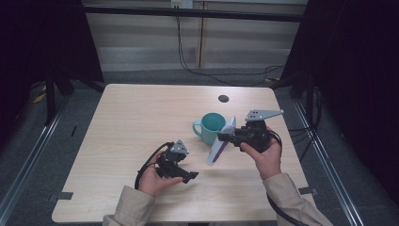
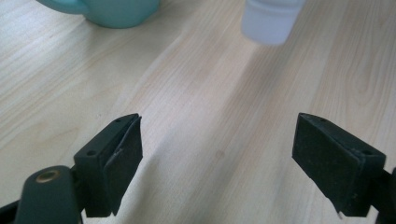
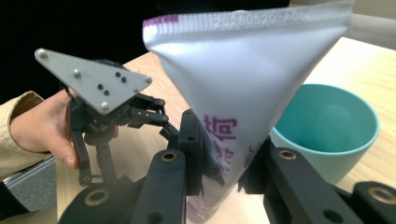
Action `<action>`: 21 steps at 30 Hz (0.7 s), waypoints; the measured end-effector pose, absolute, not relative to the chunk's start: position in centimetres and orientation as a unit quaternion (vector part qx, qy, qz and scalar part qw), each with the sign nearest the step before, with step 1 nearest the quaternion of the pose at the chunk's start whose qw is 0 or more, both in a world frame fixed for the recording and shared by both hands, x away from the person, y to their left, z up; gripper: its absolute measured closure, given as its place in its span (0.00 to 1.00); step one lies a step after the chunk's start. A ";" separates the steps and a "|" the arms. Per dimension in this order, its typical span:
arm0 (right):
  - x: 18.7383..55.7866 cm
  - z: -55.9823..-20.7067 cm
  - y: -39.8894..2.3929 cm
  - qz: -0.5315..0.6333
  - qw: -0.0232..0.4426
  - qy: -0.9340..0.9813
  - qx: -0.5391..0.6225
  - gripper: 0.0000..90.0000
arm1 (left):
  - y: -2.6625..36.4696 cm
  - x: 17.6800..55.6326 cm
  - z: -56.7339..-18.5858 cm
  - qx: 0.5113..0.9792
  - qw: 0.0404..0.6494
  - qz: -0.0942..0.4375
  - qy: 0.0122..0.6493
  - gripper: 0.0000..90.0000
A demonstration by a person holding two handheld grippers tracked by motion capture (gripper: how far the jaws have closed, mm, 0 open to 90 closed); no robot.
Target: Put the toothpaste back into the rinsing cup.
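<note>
Your left gripper [image 1: 184,175] sits low over the wooden table [image 1: 141,122], near your side of it. Its two black jaws stand wide apart, and there is just bare wood between them. In the left gripper view you can see the white cap end of the tube [image 2: 271,21] hanging a bit above the table, out in front of the jaws.

Next comes the tube [image 1: 220,143] itself. It is white with purple writing, and it is up off the table and tilted, with its flat crimped end up and its cap end down. It hangs just beside the teal mug [image 1: 210,127], which stands upright on the table behind it.

Your right gripper [image 1: 226,137] is squeezing the tube. In the right gripper view its jaws press on both sides of the tube's lower part, below the wide flat end.
</note>
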State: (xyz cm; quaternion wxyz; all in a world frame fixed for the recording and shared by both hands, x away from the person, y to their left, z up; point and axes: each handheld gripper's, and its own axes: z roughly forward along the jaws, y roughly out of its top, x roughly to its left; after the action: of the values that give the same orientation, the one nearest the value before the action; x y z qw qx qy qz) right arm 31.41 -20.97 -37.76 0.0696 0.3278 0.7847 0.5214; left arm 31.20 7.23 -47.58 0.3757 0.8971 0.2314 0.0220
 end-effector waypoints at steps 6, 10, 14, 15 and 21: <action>31.7 -37.3 -21.4 0.530 0.074 0.779 0.327 0.83 | 7.7 31.2 -48.1 0.895 0.379 0.030 0.232 0.17; 31.9 -37.0 -21.7 0.531 0.075 0.777 0.328 0.83 | 8.0 31.1 -48.6 0.896 0.375 0.036 0.234 0.17; 32.1 -36.8 -21.9 0.534 0.076 0.775 0.328 0.83 | 8.3 31.1 -48.7 0.900 0.368 0.043 0.228 0.17; 32.1 -36.7 -21.9 0.535 0.077 0.775 0.329 0.83 | 8.4 31.1 -48.8 0.900 0.369 0.046 0.228 0.17; 32.4 -35.9 -22.1 0.538 0.081 0.772 0.329 0.83 | 8.9 31.1 -49.2 0.903 0.361 0.051 0.225 0.17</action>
State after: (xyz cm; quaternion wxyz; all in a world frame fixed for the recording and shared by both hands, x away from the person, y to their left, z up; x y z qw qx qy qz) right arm 32.40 -22.09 -35.87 0.0805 0.3286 0.7721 0.5379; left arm 31.08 8.89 -49.20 0.3611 0.9034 0.2254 0.0515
